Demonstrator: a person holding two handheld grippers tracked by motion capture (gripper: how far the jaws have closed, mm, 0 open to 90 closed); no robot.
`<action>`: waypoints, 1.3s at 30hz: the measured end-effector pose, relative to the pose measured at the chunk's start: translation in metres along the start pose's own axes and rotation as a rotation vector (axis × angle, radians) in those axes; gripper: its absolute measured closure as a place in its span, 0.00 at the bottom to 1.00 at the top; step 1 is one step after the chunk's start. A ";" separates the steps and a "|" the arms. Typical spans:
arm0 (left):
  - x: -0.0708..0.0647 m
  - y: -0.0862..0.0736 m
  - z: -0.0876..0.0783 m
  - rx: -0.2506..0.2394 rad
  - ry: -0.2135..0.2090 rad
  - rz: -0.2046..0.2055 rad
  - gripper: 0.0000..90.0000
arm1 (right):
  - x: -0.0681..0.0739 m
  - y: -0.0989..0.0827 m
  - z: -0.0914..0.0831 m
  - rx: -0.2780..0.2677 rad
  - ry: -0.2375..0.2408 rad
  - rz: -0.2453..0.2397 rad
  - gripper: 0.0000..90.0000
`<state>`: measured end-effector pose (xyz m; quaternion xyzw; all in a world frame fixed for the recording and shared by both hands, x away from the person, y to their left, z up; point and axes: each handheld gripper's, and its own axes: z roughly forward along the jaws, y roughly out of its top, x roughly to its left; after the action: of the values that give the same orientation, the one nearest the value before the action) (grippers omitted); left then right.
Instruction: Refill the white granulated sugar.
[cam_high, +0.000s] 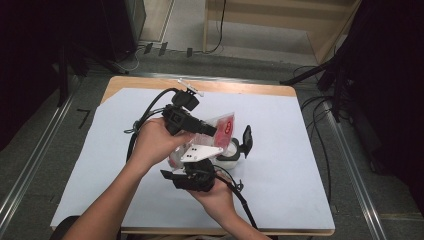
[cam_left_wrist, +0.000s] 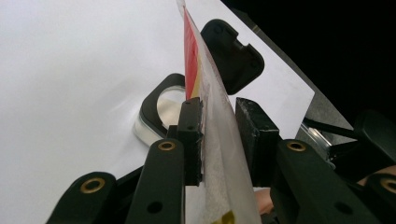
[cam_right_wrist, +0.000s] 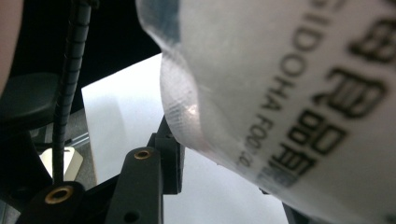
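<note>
Over the white table cover (cam_high: 280, 150), you hold a clear plastic bag (cam_high: 220, 131) above an open-lidded container (cam_high: 234, 150). Your left gripper (cam_left_wrist: 219, 135) pinches its edge; your right gripper's (cam_high: 192, 172) grip I cannot tell.

Left hand-held gripper (cam_high: 197, 131): I've got it up over the middle, pointing right, pads pressed together on something thin.
Right hand-held gripper (cam_high: 200, 162): gripped from below, palm up, just under the left; jaws part-spread, grip unclear.
Forearms: both angle in from the bottom edge.
</note>
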<state>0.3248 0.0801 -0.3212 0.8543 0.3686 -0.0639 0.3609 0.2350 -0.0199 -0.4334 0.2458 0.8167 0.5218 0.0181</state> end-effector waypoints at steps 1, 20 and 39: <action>0.000 -0.001 0.000 -0.002 -0.004 -0.007 0.81 | 0.000 -0.001 0.001 0.002 0.001 -0.001 0.68; 0.004 -0.018 -0.002 0.075 -0.010 -0.037 0.81 | 0.007 -0.024 0.014 0.042 0.012 -0.022 0.64; 0.010 -0.028 0.001 0.079 -0.020 -0.049 0.86 | 0.000 -0.035 0.017 0.098 -0.004 -0.052 0.65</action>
<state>0.3129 0.0985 -0.3416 0.8578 0.3831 -0.0956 0.3289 0.2260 -0.0174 -0.4712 0.2261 0.8475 0.4798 0.0214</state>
